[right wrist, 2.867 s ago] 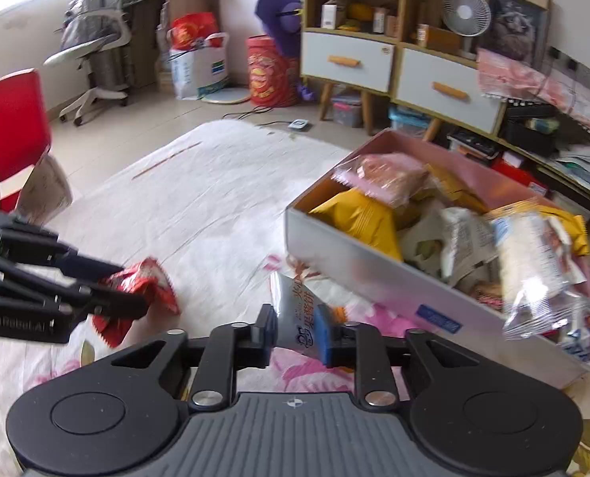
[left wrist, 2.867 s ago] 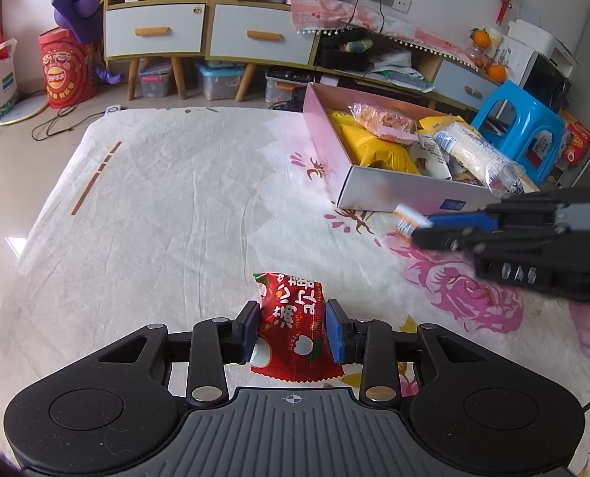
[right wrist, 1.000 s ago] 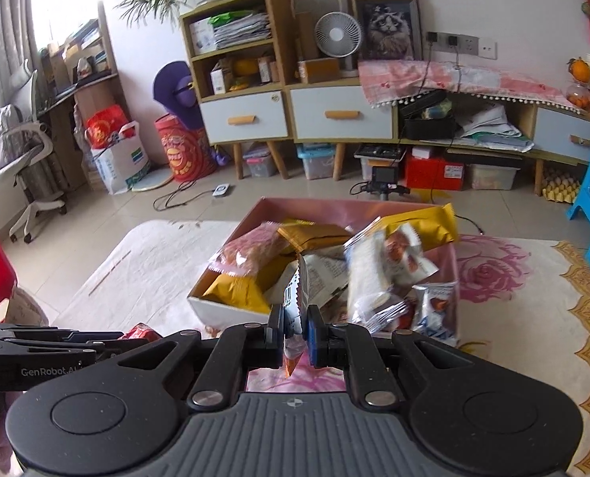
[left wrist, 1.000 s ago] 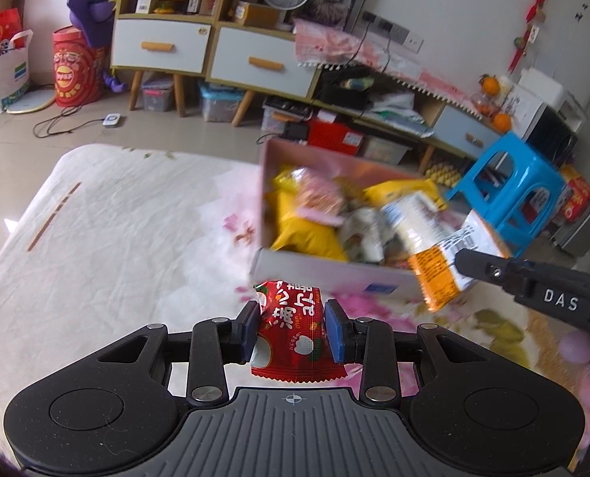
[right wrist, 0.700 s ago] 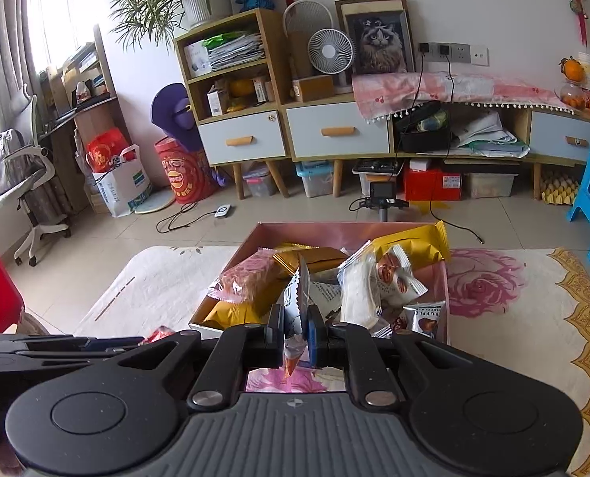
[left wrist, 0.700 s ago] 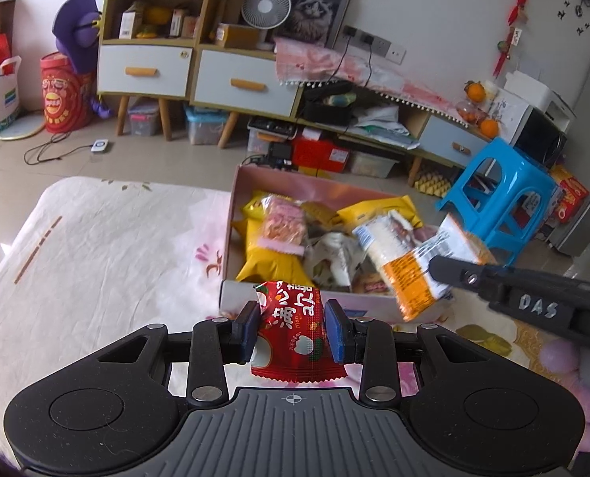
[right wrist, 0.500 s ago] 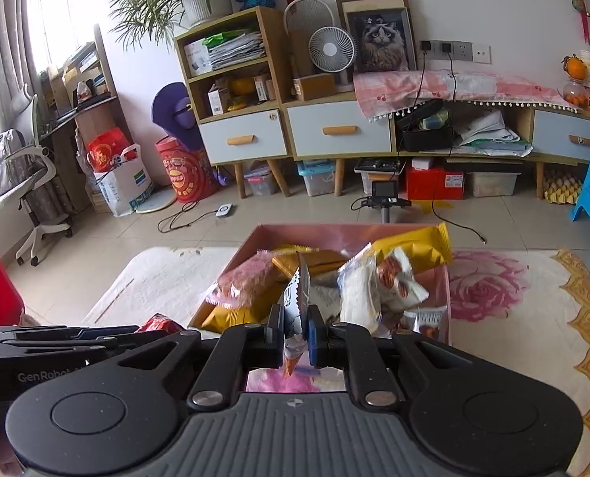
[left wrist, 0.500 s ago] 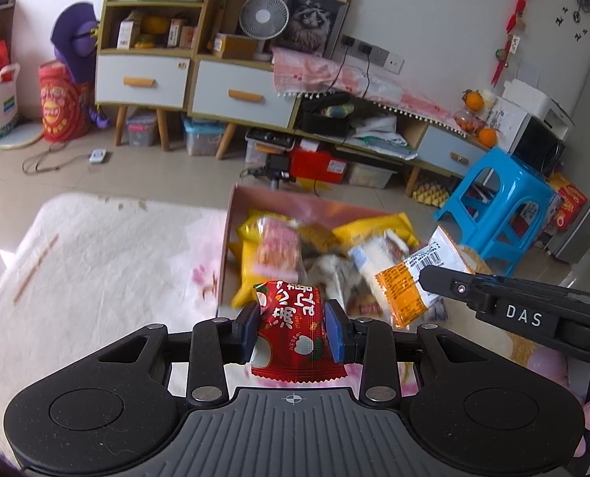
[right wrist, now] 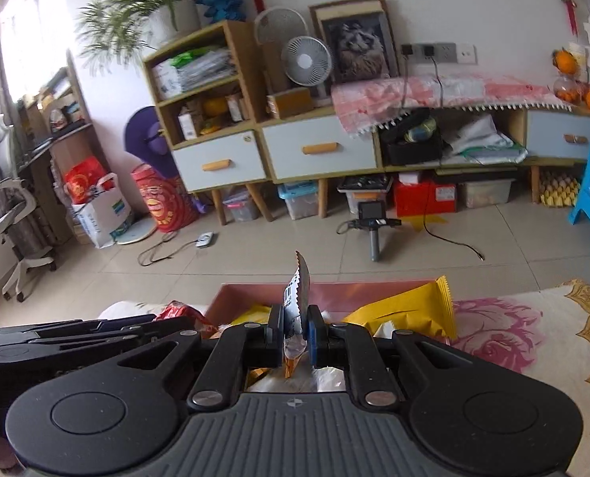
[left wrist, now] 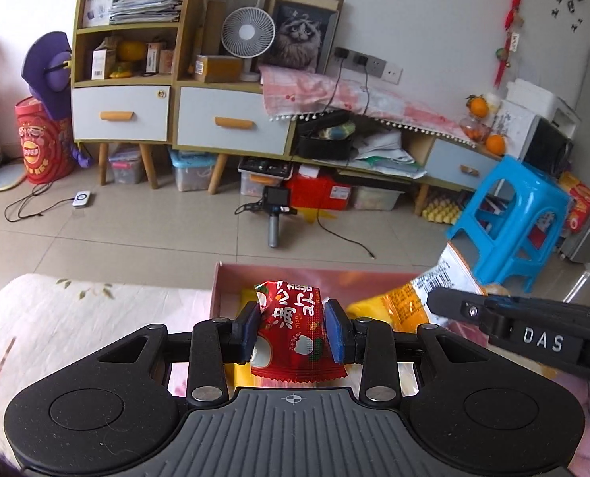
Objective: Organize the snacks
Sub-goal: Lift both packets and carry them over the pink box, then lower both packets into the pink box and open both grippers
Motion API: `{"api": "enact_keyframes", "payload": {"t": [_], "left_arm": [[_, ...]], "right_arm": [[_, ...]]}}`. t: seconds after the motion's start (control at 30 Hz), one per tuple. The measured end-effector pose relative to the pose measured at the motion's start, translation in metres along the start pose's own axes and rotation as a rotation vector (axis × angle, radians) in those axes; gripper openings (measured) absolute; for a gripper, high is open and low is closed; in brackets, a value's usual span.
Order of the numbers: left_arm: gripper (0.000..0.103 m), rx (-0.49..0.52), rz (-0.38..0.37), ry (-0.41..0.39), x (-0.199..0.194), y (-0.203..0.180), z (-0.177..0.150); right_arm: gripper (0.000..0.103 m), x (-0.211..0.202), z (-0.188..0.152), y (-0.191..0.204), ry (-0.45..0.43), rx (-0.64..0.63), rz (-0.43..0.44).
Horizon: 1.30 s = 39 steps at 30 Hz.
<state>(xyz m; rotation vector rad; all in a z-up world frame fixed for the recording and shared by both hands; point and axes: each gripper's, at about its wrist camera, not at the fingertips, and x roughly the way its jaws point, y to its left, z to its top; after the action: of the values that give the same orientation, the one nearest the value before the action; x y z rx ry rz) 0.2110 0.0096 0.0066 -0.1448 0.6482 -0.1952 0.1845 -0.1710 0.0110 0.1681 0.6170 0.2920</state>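
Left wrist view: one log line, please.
left claw shut on red packet | right claw shut on orange packet | above pink box

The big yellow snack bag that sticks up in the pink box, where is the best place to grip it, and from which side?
Grip the yellow snack bag by its crimped top seal near the raised right corner, coming from above. That flat edge stands highest over the pink box and looks thin enough for two fingers, while its body is half buried. Both grippers are full now.
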Motion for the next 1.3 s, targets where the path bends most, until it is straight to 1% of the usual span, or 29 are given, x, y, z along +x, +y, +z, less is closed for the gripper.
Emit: {"api": "enact_keyframes", "payload": {"t": [0.13,0.3,0.37,0.43,0.47,0.5,0.53,0.57,0.6,0.63,0.67,0.7,0.73,0.77,0.83,0.87,0.9,0.97,1.03,1.13,1.23,1.3], "left_arm": [[0.032,0.008,0.008,-0.002,0.021,-0.001,0.005],[0.033,0.011,0.027,0.012,0.041,0.000,0.007],[0.032,0.004,0.021,0.015,0.045,0.002,0.008],[0.036,0.001,0.013,0.016,0.047,0.003,0.009],[0.039,0.003,0.015,0.015,0.047,0.003,0.009],[0.043,0.007,0.020,0.011,0.046,0.003,0.009],[0.052,0.010,0.024,0.006,0.044,0.002,0.009],[0.059,0.010,0.028,0.001,0.043,0.002,0.009],[0.061,0.009,0.029,-0.003,0.040,0.002,0.009],[0.066,0.008,0.029,-0.003,0.037,0.002,0.008],[0.073,0.006,0.029,-0.003,0.035,0.001,0.007],[0.076,0.006,0.029,-0.002,0.032,0.001,0.006],[0.078,0.007,0.034,-0.001,0.028,0.000,0.005],[0.080,0.009,0.038,0.002,0.025,0.000,0.004],[0.085,0.004,0.037,0.004,0.017,0.000,0.002],[0.086,0.001,0.035,0.004,0.012,0.000,0.000],[0.087,-0.004,0.035,0.002,0.006,0.000,-0.003],[0.092,-0.013,0.039,-0.004,-0.005,0.001,-0.009],[0.093,-0.014,0.054,-0.001,-0.016,0.001,-0.017],[0.093,-0.021,0.072,0.014,-0.031,0.002,-0.028],[0.095,-0.055,0.078,0.031,-0.046,0.004,-0.040],[0.096,-0.055,0.086,0.038,-0.056,0.003,-0.049]], "right_arm": [[0.001,0.020,0.003,-0.013,0.016,0.043,-0.011],[0.002,0.036,0.003,-0.020,0.038,0.092,-0.013],[0.002,0.039,0.002,-0.022,0.048,0.114,-0.005],[0.004,0.044,0.003,-0.021,0.063,0.121,0.004],[0.006,0.045,0.002,-0.021,0.070,0.118,0.006],[0.011,0.044,0.002,-0.019,0.073,0.111,0.003],[0.015,0.043,0.002,-0.018,0.070,0.105,-0.009],[0.018,0.042,0.001,-0.017,0.067,0.100,-0.017],[0.026,0.039,0.001,-0.016,0.063,0.098,-0.018],[0.031,0.038,0.001,-0.017,0.061,0.100,-0.020],[0.032,0.034,0.001,-0.017,0.057,0.100,-0.022],[0.036,0.031,0.002,-0.017,0.055,0.099,-0.023],[0.041,0.029,0.003,-0.017,0.053,0.098,-0.024],[0.043,0.025,0.003,-0.016,0.052,0.097,-0.024],[0.059,0.017,0.003,-0.015,0.049,0.095,-0.030],[0.062,0.012,0.003,-0.014,0.044,0.094,-0.031],[0.066,0.006,0.002,-0.014,0.040,0.091,-0.031],[0.073,-0.003,0.001,-0.013,0.033,0.082,-0.036],[0.080,-0.014,-0.002,-0.013,0.024,0.072,-0.051],[0.084,-0.031,-0.010,-0.013,0.023,0.057,-0.074],[0.085,-0.044,-0.021,-0.012,0.034,0.036,-0.099],[0.086,-0.052,-0.028,-0.010,0.040,0.026,-0.109]]}}
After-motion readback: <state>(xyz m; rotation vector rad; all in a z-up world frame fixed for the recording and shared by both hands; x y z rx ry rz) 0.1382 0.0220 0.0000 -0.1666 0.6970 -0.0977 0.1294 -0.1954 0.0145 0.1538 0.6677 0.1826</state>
